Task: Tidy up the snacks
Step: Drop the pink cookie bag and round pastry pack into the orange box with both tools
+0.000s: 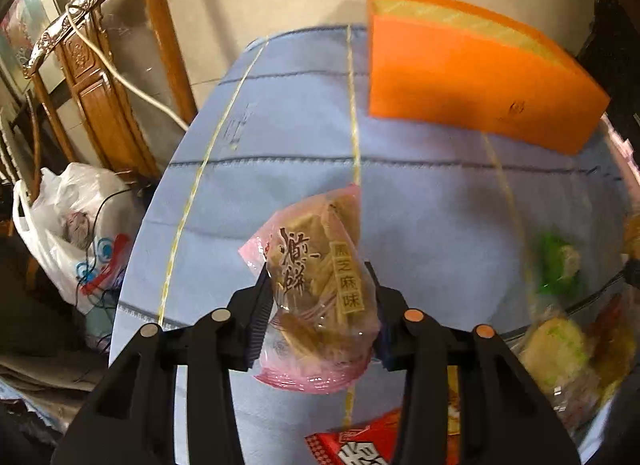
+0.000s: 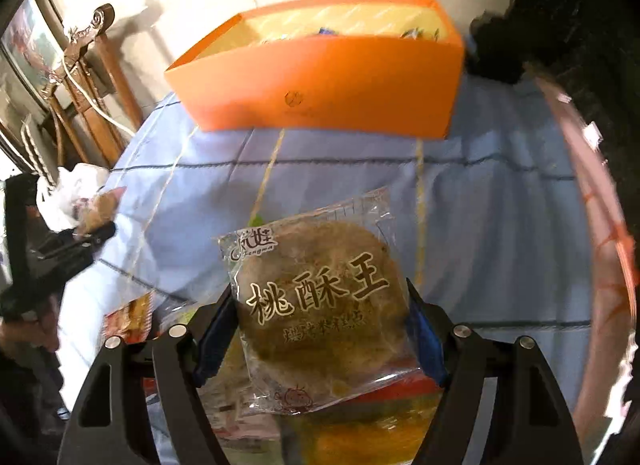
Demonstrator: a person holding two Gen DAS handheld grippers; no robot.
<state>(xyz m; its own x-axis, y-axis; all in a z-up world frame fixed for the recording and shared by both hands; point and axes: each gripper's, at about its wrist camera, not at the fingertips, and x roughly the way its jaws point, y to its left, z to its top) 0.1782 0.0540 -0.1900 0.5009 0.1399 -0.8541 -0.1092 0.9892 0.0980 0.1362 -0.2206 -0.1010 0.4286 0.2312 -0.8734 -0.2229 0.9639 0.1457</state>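
Observation:
My left gripper (image 1: 318,277) is shut on a pink-edged pastry packet (image 1: 316,297) and holds it above the blue tablecloth (image 1: 280,137). My right gripper (image 2: 320,297) is shut on a clear packet with a round walnut cookie (image 2: 320,305), also held above the cloth. An orange box (image 1: 460,77) stands open at the far end of the table; in the right wrist view the orange box (image 2: 320,85) holds some wrapped snacks. The left gripper (image 2: 80,237) with its packet shows at the left of the right wrist view.
Loose snack packets (image 1: 560,345) lie at the near right, with a red packet (image 1: 352,445) below my left gripper. A carved wooden stand (image 1: 96,77) and a white plastic bag (image 1: 76,233) sit left of the table. A pink rim (image 2: 600,245) curves along the right.

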